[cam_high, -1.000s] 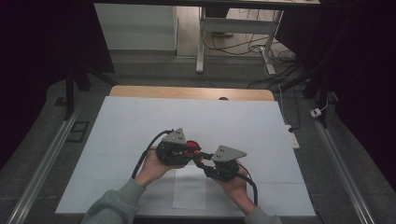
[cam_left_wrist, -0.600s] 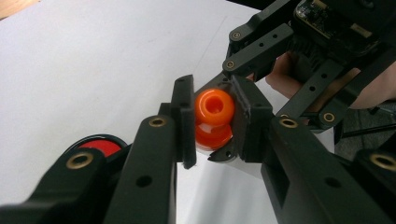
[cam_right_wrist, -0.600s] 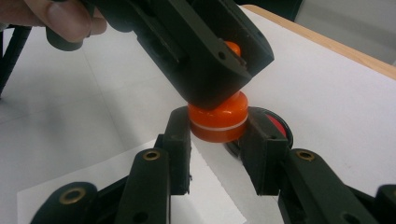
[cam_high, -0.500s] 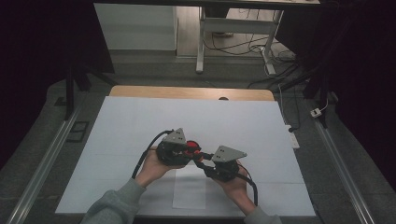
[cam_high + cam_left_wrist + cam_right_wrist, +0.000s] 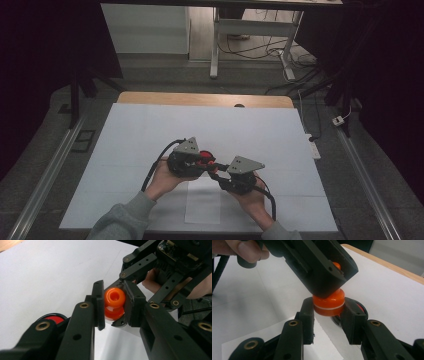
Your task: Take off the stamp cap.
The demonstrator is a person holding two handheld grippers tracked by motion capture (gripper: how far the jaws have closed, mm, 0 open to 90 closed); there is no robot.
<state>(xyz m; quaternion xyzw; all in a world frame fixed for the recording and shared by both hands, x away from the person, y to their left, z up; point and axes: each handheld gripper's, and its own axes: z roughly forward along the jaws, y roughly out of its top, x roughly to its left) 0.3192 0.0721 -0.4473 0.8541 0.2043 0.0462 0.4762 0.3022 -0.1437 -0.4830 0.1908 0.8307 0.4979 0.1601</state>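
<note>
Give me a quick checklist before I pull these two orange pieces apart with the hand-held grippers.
1. Left hand-held gripper clamped on the upper orange piece: ok, both pads press it.
2. Right hand-held gripper clamped on the lower orange piece: ok.
3. Pieces still joined: ok, a pale seam runs between them.
4. Held above the white sheet: ok.
5. Red and black disc on the sheet out of the way: cannot tell, it sits close behind the jaws.

Overhead view; two close jaw-level views
</note>
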